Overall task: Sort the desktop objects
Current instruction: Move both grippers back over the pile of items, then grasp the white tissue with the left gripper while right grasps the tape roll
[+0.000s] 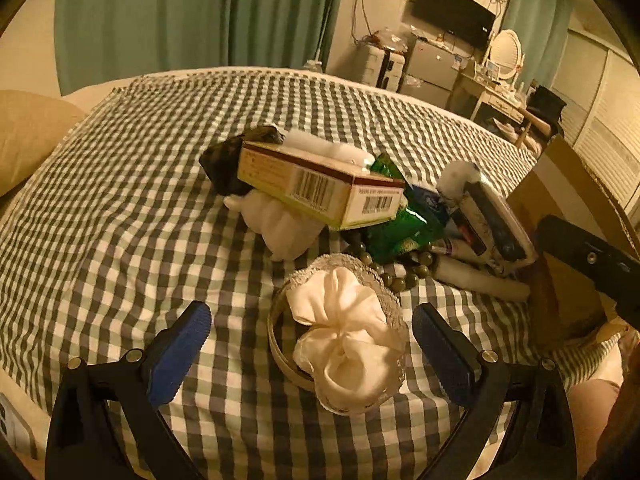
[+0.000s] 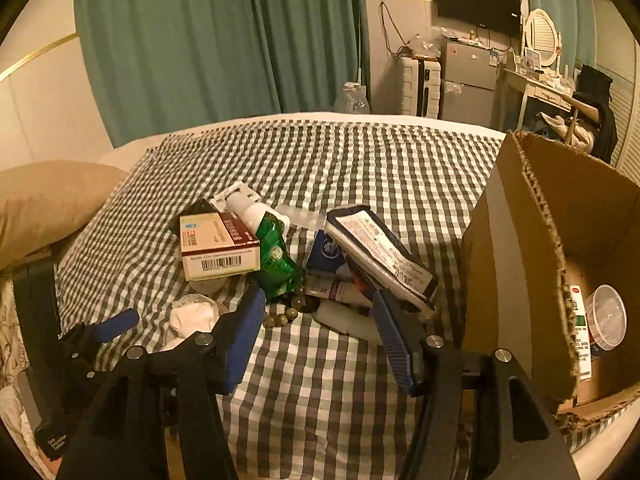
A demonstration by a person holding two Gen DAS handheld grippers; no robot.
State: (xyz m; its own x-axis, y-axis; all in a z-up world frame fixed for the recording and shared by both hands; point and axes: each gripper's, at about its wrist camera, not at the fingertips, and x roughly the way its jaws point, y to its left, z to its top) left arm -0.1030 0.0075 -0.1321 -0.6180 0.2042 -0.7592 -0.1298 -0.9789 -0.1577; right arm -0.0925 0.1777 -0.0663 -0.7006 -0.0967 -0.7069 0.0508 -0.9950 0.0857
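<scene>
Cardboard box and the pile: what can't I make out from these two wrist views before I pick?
- cardboard box: right wrist view shows only a clear lidded cup; the near wall hides the rest.
- cardboard box, left wrist view: interior blocked by the right gripper.
- bead string: partly under the green packet.
- barcoded box: print too small to read.
- left gripper: open over the cream scrunchie; contact unclear.

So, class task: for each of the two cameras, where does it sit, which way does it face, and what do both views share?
Left wrist: sits on the left gripper, looking forward over a cream scrunchie toward the pile; its own open fingers show.
Right wrist: sits on the right gripper, facing the pile with the cardboard box at right; its open fingers show, plus the left gripper at lower left.
Shared: barcoded box, green packet, checkered bedcover.
</scene>
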